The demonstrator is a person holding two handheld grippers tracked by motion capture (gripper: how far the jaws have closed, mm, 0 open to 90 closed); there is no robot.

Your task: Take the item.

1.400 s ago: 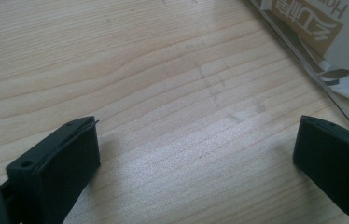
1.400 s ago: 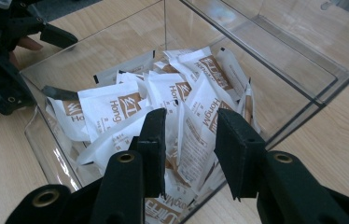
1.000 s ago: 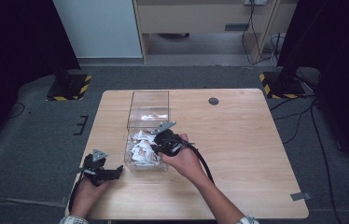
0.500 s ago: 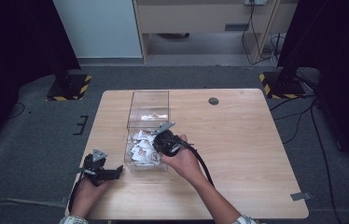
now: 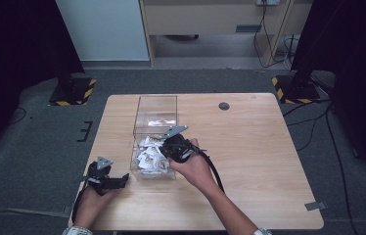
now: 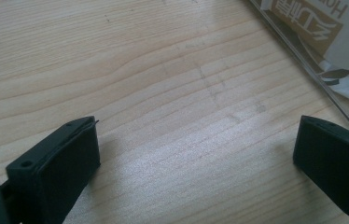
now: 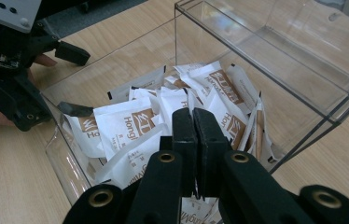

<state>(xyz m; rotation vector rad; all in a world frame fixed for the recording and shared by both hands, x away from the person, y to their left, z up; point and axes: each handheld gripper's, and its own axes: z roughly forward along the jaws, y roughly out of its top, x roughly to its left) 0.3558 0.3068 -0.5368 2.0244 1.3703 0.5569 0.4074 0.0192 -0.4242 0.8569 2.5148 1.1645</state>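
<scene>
A clear plastic box (image 5: 155,105) stands on the wooden table (image 5: 249,147), its near end heaped with white and brown sachets (image 5: 149,154). My right gripper (image 5: 165,146) reaches over the box's right wall, down among the sachets. In the right gripper view its jaws (image 7: 193,116) are pressed together just above the sachets (image 7: 126,123). I cannot make out whether a sachet is pinched between them. My left gripper (image 5: 122,180) rests on the table left of the box, open, with bare wood between its jaws (image 6: 196,149). The box wall (image 6: 303,60) lies just beyond its right jaw.
The far half of the box (image 7: 266,60) holds only a few sachets. A round black grommet (image 5: 224,105) sits near the table's far edge. The right half of the table is bare wood. The right gripper's cable (image 5: 215,171) trails along the forearm.
The right gripper has dipped slightly toward the sachets at the box's near end. The left hand and its gripper have stayed put.
</scene>
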